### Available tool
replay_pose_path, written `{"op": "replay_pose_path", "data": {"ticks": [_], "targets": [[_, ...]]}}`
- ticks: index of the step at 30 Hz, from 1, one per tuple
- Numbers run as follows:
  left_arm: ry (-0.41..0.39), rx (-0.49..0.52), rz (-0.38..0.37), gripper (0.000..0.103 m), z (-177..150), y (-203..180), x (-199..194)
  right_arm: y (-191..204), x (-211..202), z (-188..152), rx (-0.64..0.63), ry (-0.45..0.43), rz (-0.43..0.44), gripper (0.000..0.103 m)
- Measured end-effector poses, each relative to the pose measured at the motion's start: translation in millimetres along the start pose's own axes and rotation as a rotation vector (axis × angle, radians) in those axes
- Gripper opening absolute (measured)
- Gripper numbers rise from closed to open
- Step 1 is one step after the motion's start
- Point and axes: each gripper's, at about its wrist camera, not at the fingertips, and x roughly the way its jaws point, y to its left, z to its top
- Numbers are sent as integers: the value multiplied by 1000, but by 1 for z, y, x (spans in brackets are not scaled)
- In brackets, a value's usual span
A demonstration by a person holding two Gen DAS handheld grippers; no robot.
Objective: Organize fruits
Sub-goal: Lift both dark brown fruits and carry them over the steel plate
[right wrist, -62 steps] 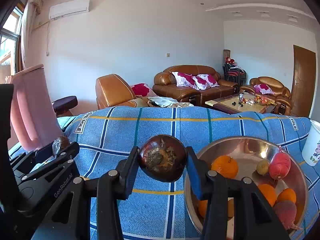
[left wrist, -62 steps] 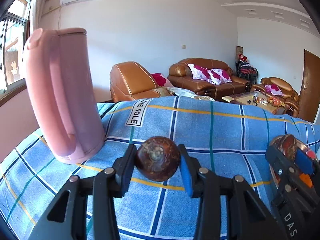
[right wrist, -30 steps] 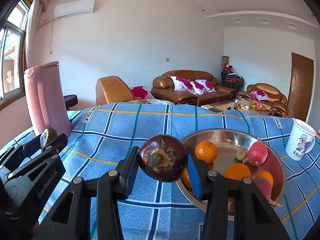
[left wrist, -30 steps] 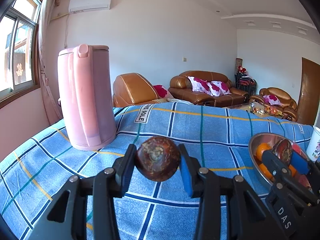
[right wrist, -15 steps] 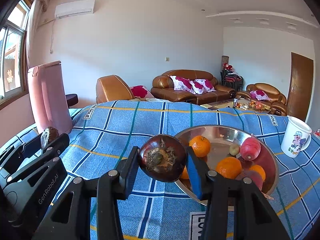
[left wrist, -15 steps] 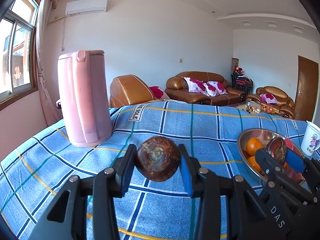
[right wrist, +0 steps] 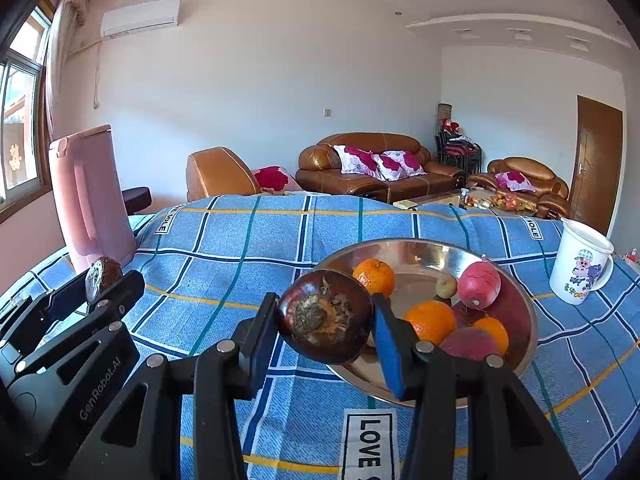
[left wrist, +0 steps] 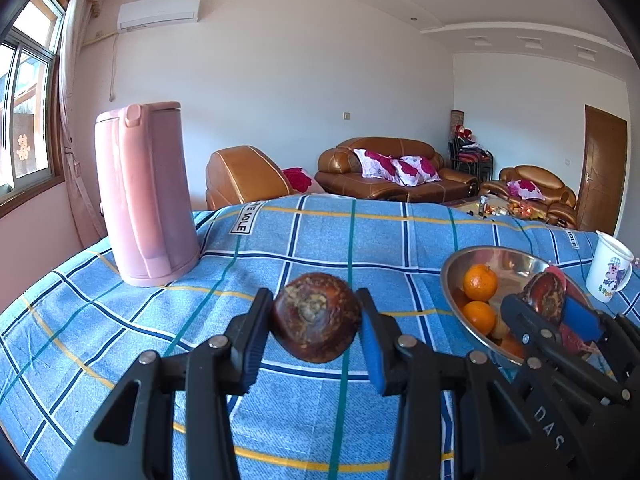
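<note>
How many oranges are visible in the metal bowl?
3: one orange at the back, one in the middle, one near the front right rim. The held fruit may hide others.

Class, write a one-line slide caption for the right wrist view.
Right tongs grip a dark fruit beside a metal bowl of fruit.

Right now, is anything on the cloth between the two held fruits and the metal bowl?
Nothing visible. The right gripper holds its dark fruit at the metal bowl's near rim. The left gripper and its brown fruit have only bare cloth toward the bowl, with the right gripper alongside.
</note>
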Motion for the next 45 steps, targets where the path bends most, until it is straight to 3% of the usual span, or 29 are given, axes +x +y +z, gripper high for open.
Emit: {"op": "replay_pose_path", "data": {"ticks": [45], "targets": [[89, 99, -167, 43, 3, -139, 16, -141, 1, 6, 25, -2, -189, 48]]}}
